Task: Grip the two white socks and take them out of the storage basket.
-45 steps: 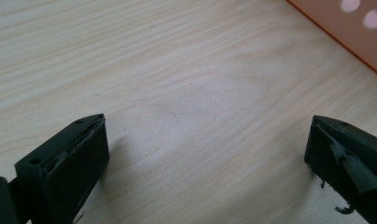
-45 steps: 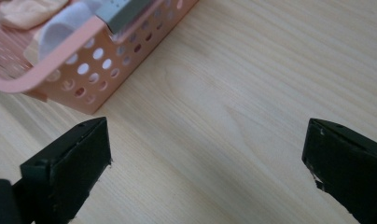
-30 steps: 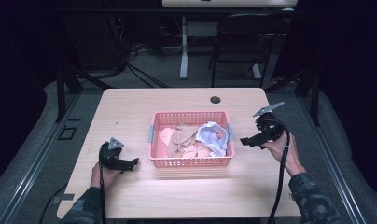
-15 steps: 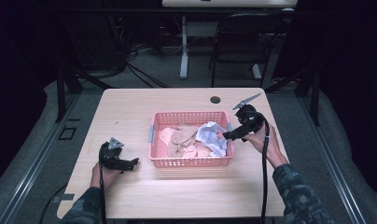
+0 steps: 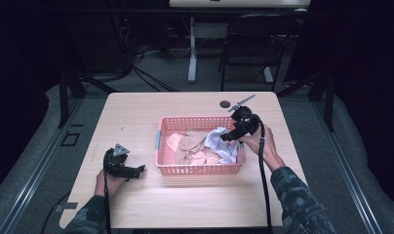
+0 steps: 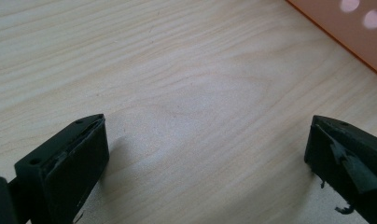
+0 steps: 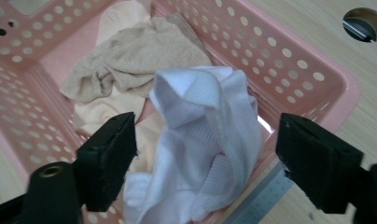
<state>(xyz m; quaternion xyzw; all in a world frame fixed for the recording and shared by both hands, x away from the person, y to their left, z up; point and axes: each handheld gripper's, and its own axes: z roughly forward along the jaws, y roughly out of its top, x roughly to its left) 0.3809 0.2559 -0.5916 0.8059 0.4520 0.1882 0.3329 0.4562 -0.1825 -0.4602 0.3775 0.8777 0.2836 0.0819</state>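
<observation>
The worktop (image 5: pixel 195 195) is a pale wood table with broad bare stretches along its near edge, its left side and its far-left corner, all free for moving. A pink perforated basket (image 5: pixel 200 169) sits at the middle, a little toward the right edge, with an open strip of wood between its right wall and that edge. Inside it lie crumpled beige cloths (image 7: pixel 130 56) across the left and middle, and a white cloth (image 7: pixel 210 135) bunched against the right wall, near the basket's near-right corner (its folds rise about to the rim). A small dark round hole (image 5: pixel 225 104) marks the worktop near the far edge, just beyond the basket. The right gripper (image 5: pixel 232 134) hangs over the basket's right rim, tilted down toward the white cloth; in the right gripper view its jaws stand wide apart on either side of the cloth, holding nothing. The left gripper (image 5: pixel 136 170) rests low near the worktop's left near corner, just beside the basket's left wall but apart from it, and the left gripper view shows its jaws spread wide over bare wood.
</observation>
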